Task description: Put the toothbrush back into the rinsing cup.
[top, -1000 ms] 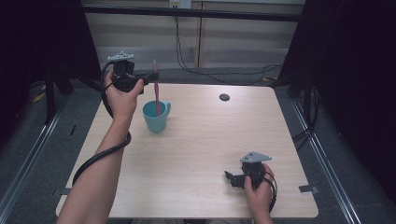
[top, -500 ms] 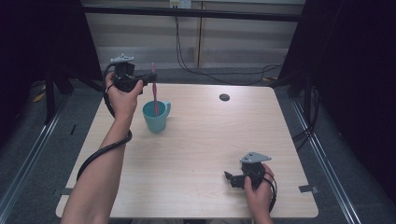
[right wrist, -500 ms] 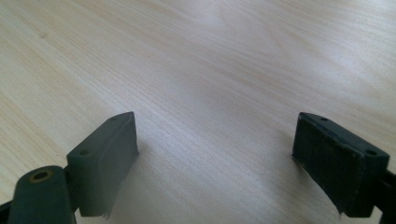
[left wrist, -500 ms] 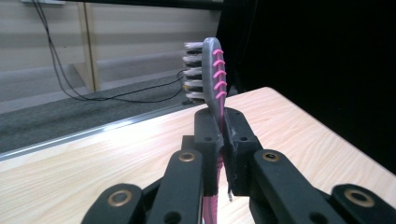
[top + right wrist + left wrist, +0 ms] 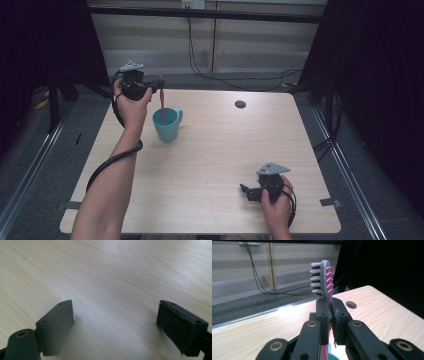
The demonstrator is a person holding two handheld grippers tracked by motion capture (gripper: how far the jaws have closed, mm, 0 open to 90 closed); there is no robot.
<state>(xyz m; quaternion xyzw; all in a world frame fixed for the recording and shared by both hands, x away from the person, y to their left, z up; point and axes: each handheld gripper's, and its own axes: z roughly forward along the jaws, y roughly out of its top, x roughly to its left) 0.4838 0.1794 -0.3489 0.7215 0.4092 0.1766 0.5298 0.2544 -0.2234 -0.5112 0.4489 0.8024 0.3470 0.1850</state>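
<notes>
A pink and grey toothbrush [image 5: 162, 100] stands upright with its handle end down inside a teal mug [image 5: 167, 125] at the table's back left. My left gripper [image 5: 155, 88] is shut on the toothbrush just above the mug. In the left gripper view the bristled head [image 5: 322, 277] rises above the jaws, which pinch the neck, and the mug's rim [image 5: 331, 357] peeks out below. My right gripper [image 5: 245, 191] rests low over the table near the front right edge, open, with bare wood between its pads [image 5: 57, 322].
The light wooden table [image 5: 220, 150] has a dark round cable hole [image 5: 240, 104] near its back edge. Black cables trail over the floor behind the table, and dark curtains hang at both sides.
My left gripper has come down and a little left with the toothbrush, so the handle sits deeper in the mug. The right gripper has not moved.
</notes>
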